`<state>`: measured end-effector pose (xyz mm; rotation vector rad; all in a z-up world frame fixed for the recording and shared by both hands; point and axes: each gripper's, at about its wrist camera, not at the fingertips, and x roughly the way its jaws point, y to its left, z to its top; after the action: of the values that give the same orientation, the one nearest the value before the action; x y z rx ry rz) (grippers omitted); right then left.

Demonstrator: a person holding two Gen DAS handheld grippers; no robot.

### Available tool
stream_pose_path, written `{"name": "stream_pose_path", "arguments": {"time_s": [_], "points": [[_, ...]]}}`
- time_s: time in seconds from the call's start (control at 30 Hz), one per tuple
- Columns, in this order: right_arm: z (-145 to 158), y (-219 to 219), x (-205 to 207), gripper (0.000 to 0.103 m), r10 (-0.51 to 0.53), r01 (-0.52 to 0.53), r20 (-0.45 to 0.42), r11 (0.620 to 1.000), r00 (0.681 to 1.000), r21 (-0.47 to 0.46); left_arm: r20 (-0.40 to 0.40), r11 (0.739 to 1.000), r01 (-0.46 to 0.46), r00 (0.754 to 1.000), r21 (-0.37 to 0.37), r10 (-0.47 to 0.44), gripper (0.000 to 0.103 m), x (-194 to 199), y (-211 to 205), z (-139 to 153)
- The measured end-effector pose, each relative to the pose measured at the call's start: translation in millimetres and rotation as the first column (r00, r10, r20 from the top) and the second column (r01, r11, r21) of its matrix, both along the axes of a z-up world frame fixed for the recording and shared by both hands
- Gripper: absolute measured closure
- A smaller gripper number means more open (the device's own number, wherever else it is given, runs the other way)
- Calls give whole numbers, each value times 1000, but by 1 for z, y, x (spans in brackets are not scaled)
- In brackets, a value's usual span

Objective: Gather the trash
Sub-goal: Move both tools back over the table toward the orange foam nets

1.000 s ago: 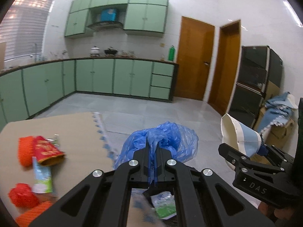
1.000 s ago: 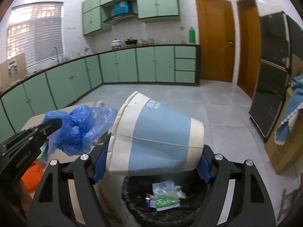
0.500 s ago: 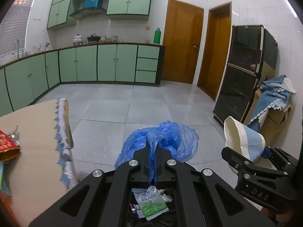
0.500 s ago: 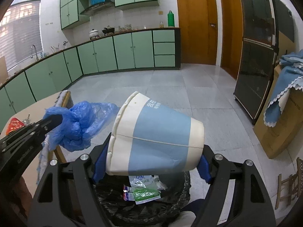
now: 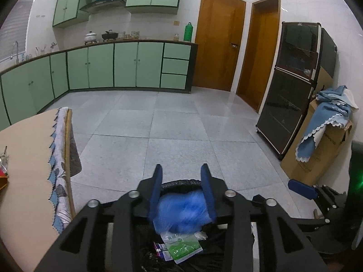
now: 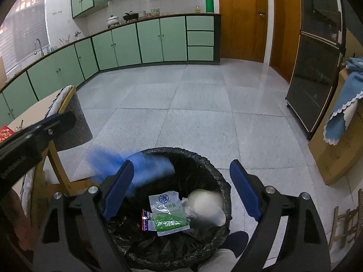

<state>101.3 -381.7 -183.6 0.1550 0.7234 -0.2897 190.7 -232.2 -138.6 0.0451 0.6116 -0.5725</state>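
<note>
Both grippers positioned over a trash bin [image 6: 213, 179] lined with a black bag, standing on the tiled floor [image 5: 177, 122]. Left gripper [image 5: 182, 195]: jaws just opened, now spread part way, blue pads clear of the blue plastic bag [image 5: 181, 210], which appears blurred between and below them, over the bin mouth. Same bag seen from the right wrist as a blue streak [image 6: 138, 165] at the bin's 10 o'clock rim. Right gripper [image 6: 181, 192]: jaws just widened, now spread wide, nothing between the pads. Paper cup [image 6: 205, 206] blurred, inside the bin toward 3 o'clock, free of both pads. Green-and-white packet [image 6: 169, 213] lying near the bin's centre, with a small red wrapper [image 6: 145, 221] touching its 9 o'clock edge. Worktop [image 5: 25, 158] with scalloped cloth edge at 9 o'clock of the bin, just beside it. Green cabinets [image 5: 102, 65] along the far wall at 12 o'clock; black cabinet [image 5: 297, 86] and cardboard box [image 5: 322, 154] draped with blue cloth at 3 o'clock.
</note>
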Motion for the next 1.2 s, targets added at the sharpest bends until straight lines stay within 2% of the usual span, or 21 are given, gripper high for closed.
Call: {"name": "stream_pose_path", "arguments": {"time_s": [0.13, 0.2, 0.4, 0.5, 0.67, 0.9, 1.2], "points": [[5, 2, -3, 14, -14, 14, 3, 1000, 1000, -18, 11, 999, -30, 999, -28, 30, 59, 1, 13, 10], [10, 4, -6, 13, -19, 20, 14, 999, 1000, -28, 32, 998, -48, 998, -33, 49, 49, 0, 22, 17], [32, 24, -14, 5, -7, 10, 73, 999, 997, -38, 84, 992, -120, 989, -48, 123, 30, -10, 61, 42], [43, 41, -15, 5, 23, -19, 99, 999, 995, -35, 123, 984, -173, 977, -43, 177, 23, -21, 89, 55], [61, 84, -12, 5, 99, -97, 148, 995, 984, -17, 163, 962, -270, 949, -32, 271, 20, -37, 140, 69], [75, 149, -2, 5, 204, -208, 177, 978, 963, 1, 187, 914, -405, 899, 6, 397, 19, -59, 217, 75], [75, 233, 0, 5, 341, -347, 181, 938, 922, 0, 184, 824, -564, 817, 57, 547, 19, -87, 312, 62]]}}
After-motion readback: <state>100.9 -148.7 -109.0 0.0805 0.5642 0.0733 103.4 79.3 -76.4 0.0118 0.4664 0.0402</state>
